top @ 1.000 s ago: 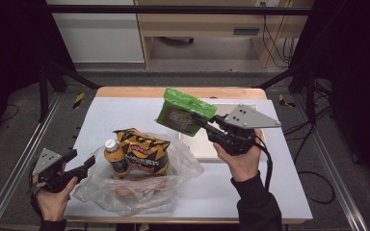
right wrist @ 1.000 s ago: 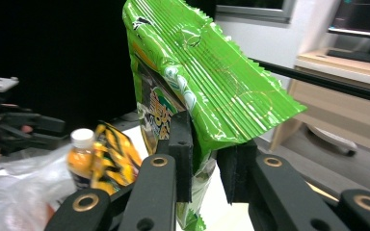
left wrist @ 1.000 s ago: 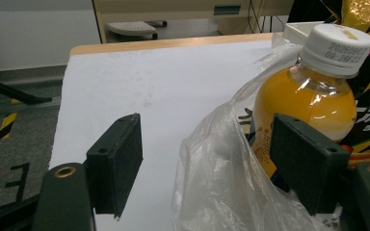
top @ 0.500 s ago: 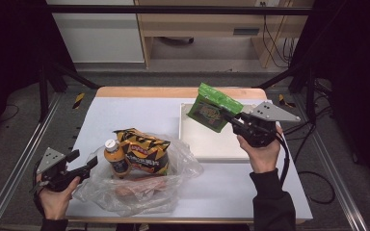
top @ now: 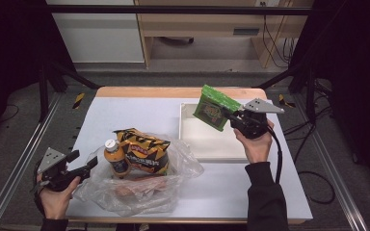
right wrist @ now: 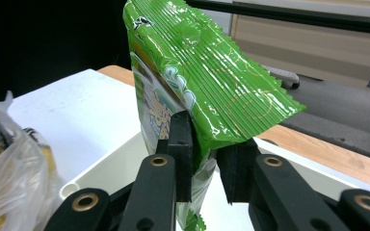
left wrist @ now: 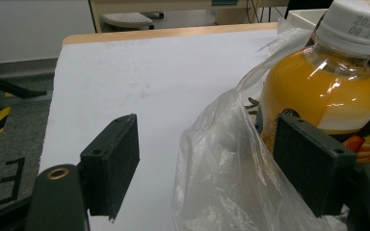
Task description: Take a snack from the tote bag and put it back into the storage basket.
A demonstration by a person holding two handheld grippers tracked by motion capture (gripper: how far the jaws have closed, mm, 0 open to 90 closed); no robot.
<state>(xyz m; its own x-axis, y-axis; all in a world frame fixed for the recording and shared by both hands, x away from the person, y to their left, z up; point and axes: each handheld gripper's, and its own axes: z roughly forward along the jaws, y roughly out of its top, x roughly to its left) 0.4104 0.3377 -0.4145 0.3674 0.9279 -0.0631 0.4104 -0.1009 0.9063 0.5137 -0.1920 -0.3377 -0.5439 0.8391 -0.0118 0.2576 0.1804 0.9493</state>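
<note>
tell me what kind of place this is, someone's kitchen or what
Probably a lab or workshop set up for recording, not a kitchen: a white-topped table on a metal frame, dark curtains either side, loose cables on grey carpet, plain office cabinets behind.

I see a glossy, ribbed green foil packet, a crinkled clear plastic bag, a smooth plastic bottle, and a matt white table edged in wood.

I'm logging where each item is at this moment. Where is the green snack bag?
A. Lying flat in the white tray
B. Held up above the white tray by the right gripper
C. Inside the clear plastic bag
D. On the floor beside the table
B: the right gripper is clamped on the green snack bag, holding it in the air over the white tray.
</note>
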